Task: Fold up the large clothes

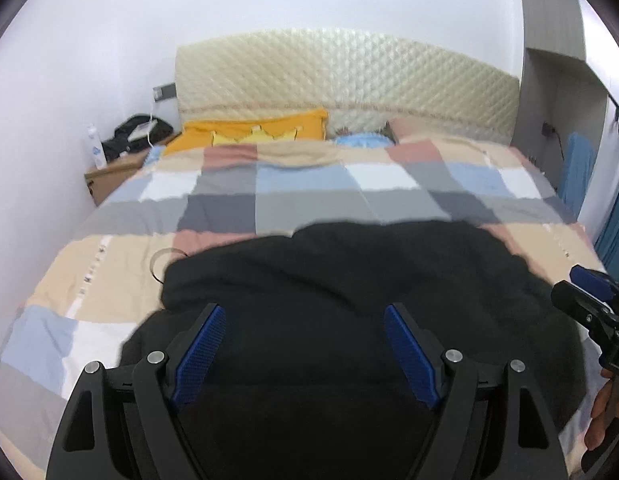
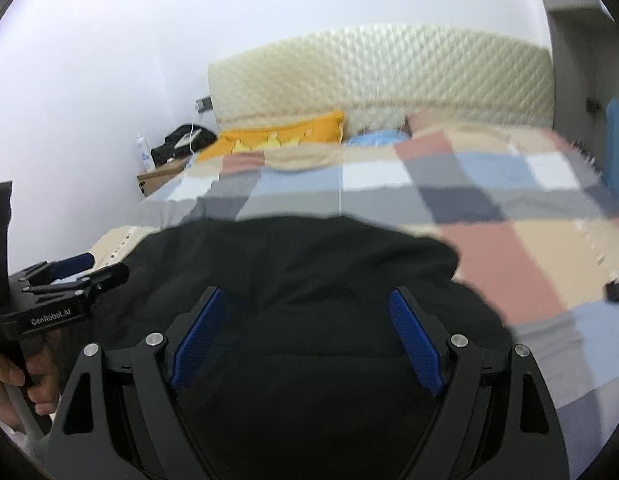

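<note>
1. Your left gripper (image 1: 305,354) is wide open. Its two blue pads (image 1: 201,354) hold nothing. It hangs over the near part of the black garment (image 1: 349,280).
2. Your right gripper (image 2: 307,346) is wide open too, with nothing between its pads. It hangs over the same black garment (image 2: 293,264), to the right of the left one.
3. I think both are open and side by side so you can each grab a part of the cloth and fold it together.
4. The black garment lies in a lumpy heap near the foot edge of the bed, on the checked quilt (image 1: 293,196). It is not folded flat yet.
5. Further off, an orange pillow (image 1: 249,130) and a blue one (image 1: 363,141) sit by the padded headboard (image 1: 349,76). A bedside table (image 1: 109,172) with a white bottle (image 1: 96,147) stands at the left head corner.
6. The pictures are blurry. You cannot tell what kind of garment it is, or find its sleeves or collar. Its near edge is hidden under the grippers.
</note>
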The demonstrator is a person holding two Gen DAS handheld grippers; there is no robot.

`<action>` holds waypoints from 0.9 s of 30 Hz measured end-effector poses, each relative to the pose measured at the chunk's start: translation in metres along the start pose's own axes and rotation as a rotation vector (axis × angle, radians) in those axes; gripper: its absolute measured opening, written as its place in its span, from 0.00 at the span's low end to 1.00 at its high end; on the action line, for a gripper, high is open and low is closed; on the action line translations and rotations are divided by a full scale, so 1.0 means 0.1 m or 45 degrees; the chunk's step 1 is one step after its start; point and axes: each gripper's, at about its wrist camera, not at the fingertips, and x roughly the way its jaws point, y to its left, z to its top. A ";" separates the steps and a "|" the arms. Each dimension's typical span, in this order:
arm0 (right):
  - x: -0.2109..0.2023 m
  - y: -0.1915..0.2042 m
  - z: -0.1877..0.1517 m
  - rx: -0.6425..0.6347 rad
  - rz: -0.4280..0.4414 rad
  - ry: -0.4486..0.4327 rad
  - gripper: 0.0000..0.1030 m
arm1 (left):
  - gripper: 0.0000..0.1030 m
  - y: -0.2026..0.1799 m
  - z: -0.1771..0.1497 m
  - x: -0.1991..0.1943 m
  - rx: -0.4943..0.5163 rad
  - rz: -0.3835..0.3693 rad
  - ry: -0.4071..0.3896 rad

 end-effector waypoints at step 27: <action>-3.39 0.46 0.22 -0.034 0.003 -0.499 1.00 | 0.85 -0.42 -0.04 -3.43 -0.031 0.074 -0.418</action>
